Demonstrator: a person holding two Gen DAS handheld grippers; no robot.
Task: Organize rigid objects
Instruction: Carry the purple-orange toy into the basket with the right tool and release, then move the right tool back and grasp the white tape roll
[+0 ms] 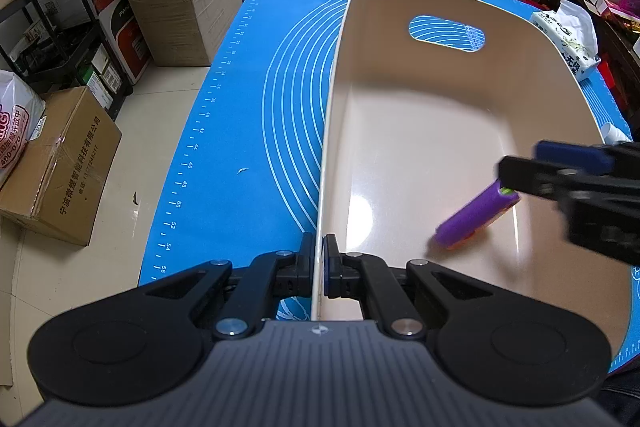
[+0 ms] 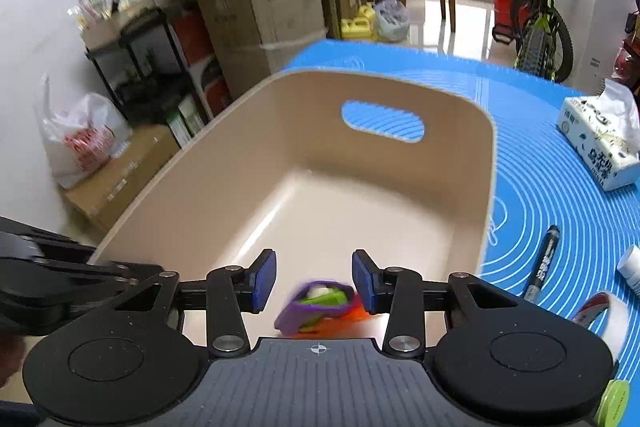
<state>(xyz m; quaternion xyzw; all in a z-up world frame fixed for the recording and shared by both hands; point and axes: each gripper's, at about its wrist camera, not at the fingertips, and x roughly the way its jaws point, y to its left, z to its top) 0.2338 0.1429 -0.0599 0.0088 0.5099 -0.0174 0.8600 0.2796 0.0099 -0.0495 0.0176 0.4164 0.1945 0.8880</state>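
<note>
Below right gripper [image 2: 314, 281] spread jaws, blurred purple tube [image 2: 316, 307], seemingly loose, left gripper [image 1: 319, 267] clamping bin [image 1: 400, 155] wall

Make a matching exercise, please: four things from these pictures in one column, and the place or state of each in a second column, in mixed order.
Things:
1. left gripper
2. right gripper
3. purple object
4. black marker

Places or states:
A. on the blue mat, outside the bin
B. open, above the bin
C. inside the beige bin, near its floor
D. shut on the bin's wall

Pairs: 1-D, 2-B, 3-C, 4-A
</note>
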